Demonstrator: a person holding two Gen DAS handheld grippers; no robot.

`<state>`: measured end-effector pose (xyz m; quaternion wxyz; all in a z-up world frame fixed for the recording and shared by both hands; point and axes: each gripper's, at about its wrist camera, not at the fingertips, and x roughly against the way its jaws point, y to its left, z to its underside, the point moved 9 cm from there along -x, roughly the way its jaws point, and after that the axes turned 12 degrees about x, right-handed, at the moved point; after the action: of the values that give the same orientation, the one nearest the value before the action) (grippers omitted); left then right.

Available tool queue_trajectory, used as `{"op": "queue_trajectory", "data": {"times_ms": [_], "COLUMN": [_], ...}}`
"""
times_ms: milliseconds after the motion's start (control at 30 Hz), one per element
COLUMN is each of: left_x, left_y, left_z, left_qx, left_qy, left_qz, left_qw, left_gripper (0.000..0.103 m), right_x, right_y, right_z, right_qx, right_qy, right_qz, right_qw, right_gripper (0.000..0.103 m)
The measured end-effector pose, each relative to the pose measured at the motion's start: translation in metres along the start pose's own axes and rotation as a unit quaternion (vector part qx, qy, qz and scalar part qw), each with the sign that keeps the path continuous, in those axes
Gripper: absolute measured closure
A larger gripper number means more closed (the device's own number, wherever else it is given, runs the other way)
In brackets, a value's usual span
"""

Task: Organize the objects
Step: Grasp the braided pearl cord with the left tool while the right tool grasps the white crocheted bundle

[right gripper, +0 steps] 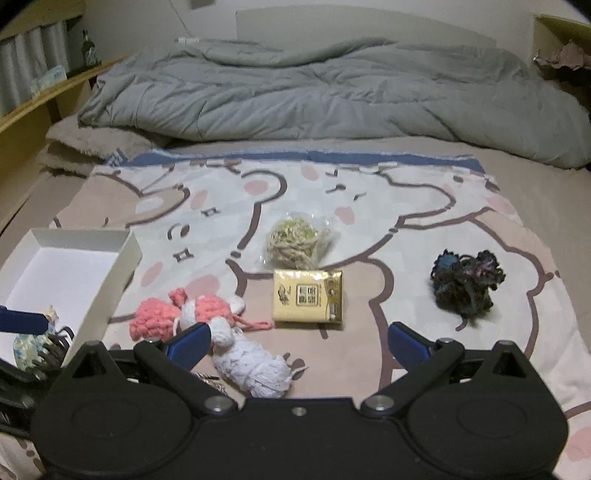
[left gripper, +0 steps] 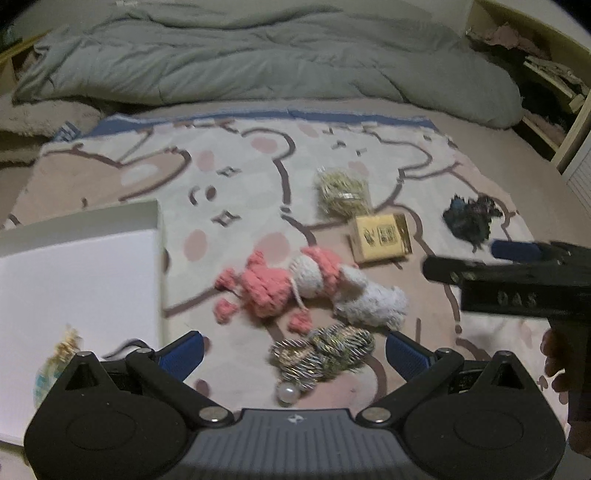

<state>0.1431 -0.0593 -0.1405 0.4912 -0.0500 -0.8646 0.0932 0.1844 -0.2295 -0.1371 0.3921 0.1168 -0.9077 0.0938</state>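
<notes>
right wrist view, both hand-held grippers [right gripper: 297,341] [left gripper: 293,354] spread apart, fluffy pink-white yarn [right gripper: 207,317], flat gold box [right gripper: 308,295]

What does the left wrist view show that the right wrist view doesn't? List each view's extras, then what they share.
Only the left wrist view: the striped metallic bundle with its pearl bead, shown whole between the open left gripper, and the right gripper's body.

Only the right wrist view: the bottle on the shelf, the headboard, and the open right gripper.

Both: white box, pink yarn, white yarn, yellow packet, bagged beige yarn, dark yarn, grey duvet.
</notes>
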Motion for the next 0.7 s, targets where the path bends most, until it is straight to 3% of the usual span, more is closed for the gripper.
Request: {"op": "queue_trajectory", "data": {"times_ms": [33,233,400,700], "left_x": [-0.004,-0.027,-0.042,-0.067], "left_y": [-0.003,-0.014,-0.018,-0.017], "left_z": [0.002,0.021,0.032,0.035], "left_qx": [0.0,0.0,-0.002,0.056], "left_qy": [0.003,0.024,0.035,0.049], "left_qz": [0.0,0.005,0.0,-0.006], "left_qw": [1.0,0.9997,0.9994,0.9972], "left_gripper": [0.0,0.0,0.0,0.0], "right_x": [-0.003,-0.024,-0.04,-0.075], "right_y": [0.0,0.008,0.024,0.05], "right_z": [0.001,0.006,0.009,0.015], "right_qx": [-0.001,-0.01,0.019,0.073], "right_qy": [0.001,0.035,0.055,0.105], "right_qz": [-0.006,-0.052,-0.087,-0.107], "right_qw": [1.0,0.998,0.995,0.986], "right_gripper": [0.011,0.03,0.034,0.037]}}
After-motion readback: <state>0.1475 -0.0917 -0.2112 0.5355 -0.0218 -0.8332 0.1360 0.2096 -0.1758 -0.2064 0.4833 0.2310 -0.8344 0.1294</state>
